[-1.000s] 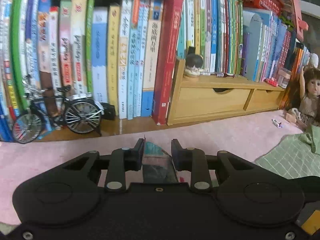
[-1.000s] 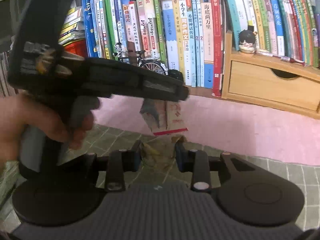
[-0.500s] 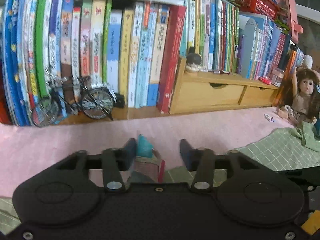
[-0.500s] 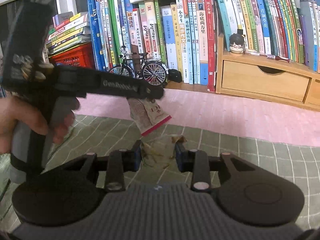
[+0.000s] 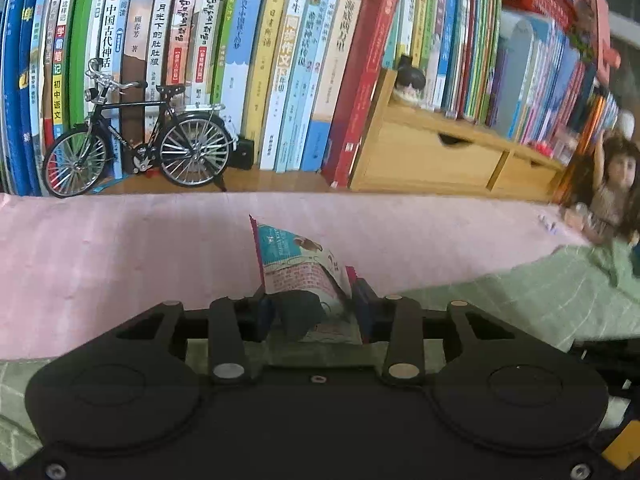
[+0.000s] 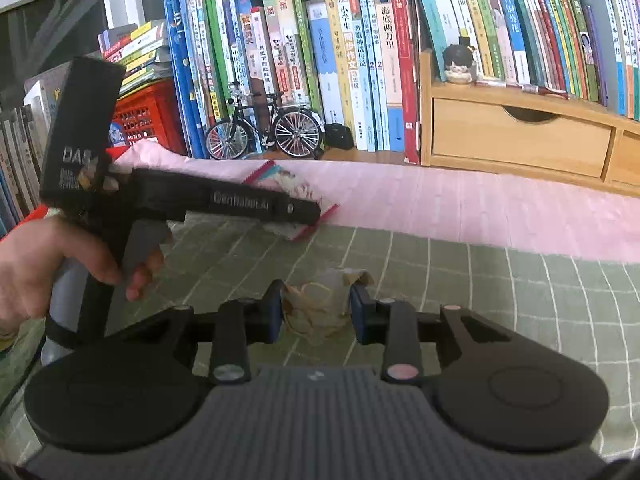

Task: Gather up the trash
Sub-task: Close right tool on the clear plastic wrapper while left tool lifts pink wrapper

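Two pieces of trash picked up, neither binned yet. Left gripper (image 5: pixel 314 312) closing, snack wrapper (image 5: pixel 300 268) between its fingers, at the edge where the pink cloth (image 5: pixel 120 248) meets the green checked cloth (image 6: pixel 480 280). Right gripper (image 6: pixel 316 314) clamped on crumpled brown paper (image 6: pixel 320 304), just above the green cloth. No bin or bag anywhere in view; more trash possibly out of frame. Whether the left pads truly press the wrapper: hard to tell.
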`<state>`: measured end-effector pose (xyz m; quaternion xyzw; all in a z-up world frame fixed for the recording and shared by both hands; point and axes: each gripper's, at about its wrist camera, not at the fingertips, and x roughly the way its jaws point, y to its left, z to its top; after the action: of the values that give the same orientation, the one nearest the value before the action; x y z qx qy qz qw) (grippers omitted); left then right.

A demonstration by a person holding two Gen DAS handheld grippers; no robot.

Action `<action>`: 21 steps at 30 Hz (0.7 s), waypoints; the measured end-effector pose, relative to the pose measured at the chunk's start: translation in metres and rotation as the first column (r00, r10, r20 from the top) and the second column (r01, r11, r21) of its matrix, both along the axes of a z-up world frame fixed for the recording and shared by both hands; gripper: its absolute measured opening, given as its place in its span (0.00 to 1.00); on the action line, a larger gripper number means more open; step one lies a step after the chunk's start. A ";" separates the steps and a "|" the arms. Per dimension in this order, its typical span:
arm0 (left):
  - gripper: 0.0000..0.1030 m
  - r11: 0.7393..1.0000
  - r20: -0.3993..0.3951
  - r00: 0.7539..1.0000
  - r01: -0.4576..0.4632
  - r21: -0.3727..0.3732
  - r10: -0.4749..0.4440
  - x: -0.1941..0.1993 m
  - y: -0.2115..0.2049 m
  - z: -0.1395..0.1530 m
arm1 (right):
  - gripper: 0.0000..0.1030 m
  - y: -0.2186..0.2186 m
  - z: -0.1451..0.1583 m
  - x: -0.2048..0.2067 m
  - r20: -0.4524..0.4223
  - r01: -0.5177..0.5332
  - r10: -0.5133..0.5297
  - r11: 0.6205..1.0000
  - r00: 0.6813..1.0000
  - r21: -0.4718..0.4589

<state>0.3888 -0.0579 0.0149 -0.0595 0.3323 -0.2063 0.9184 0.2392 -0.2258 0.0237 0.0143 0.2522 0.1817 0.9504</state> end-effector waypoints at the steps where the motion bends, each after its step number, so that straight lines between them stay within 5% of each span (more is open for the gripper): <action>1: 0.36 1.000 0.002 1.000 -0.003 -0.010 0.003 0.002 0.001 0.000 | 0.37 -0.001 -0.001 -0.001 -0.001 -0.002 0.002 1.000 1.000 0.001; 12: 0.31 0.999 0.009 0.999 -0.044 -0.005 0.044 0.012 -0.011 -0.004 | 0.37 -0.010 -0.002 -0.005 -0.001 0.012 -0.012 1.000 1.000 0.009; 21: 0.31 0.997 0.074 0.997 0.029 0.070 -0.034 -0.022 -0.021 0.012 | 0.37 -0.006 0.004 -0.015 0.022 0.020 -0.020 1.000 1.000 -0.004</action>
<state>0.3666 -0.0786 0.0269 -0.0149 0.3053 -0.2112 0.9284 0.2238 -0.2315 0.0282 0.0128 0.2420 0.1716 0.9549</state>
